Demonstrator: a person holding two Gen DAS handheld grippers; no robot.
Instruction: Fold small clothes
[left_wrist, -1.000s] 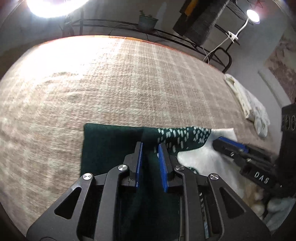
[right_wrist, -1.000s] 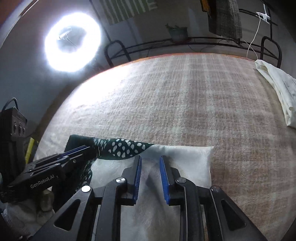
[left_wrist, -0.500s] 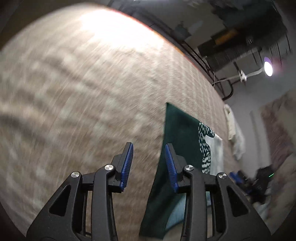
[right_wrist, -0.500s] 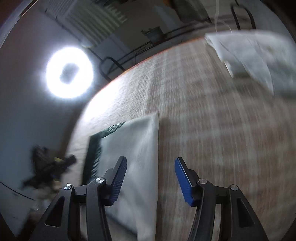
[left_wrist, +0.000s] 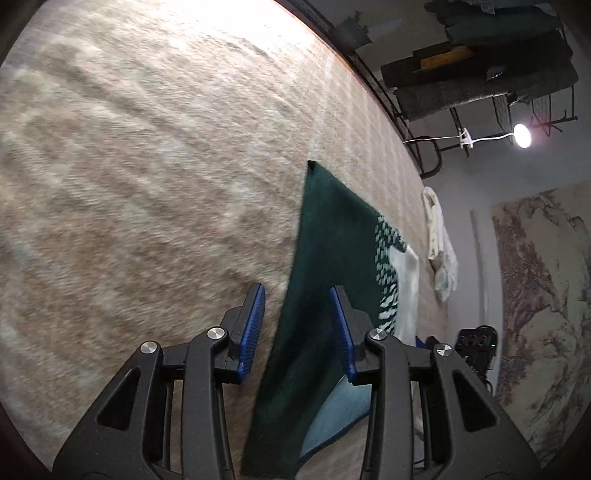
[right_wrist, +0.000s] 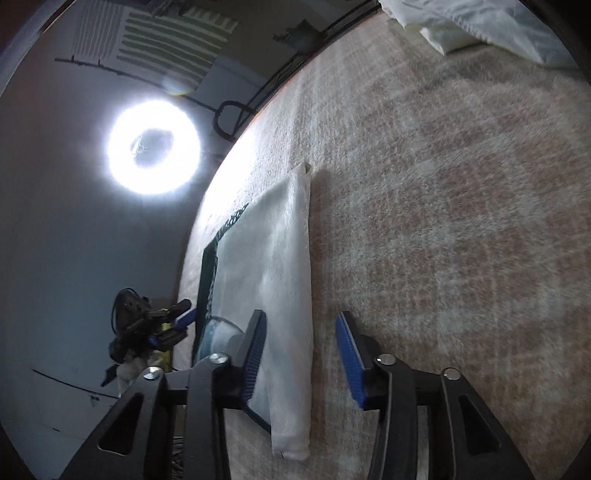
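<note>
While the folded garment (left_wrist: 325, 295) lies flat on the plaid-covered worktop (left_wrist: 147, 184), my left gripper (left_wrist: 297, 328) hovers over its dark green edge with the fingers (left_wrist: 253, 325) spread, one over bare worktop, one over the cloth, pinching nothing. My right gripper (right_wrist: 301, 354) hangs over the garment's opposite, white folded edge; its jaws have just been closing but stand apart, the cloth between them untouched as far as I can see. Green, dotted and white parts show on the garment. A crumpled white cloth (right_wrist: 476, 26) sits well apart near the worktop's far edge. A ring light (right_wrist: 153, 147) glares beyond the worktop.
</note>
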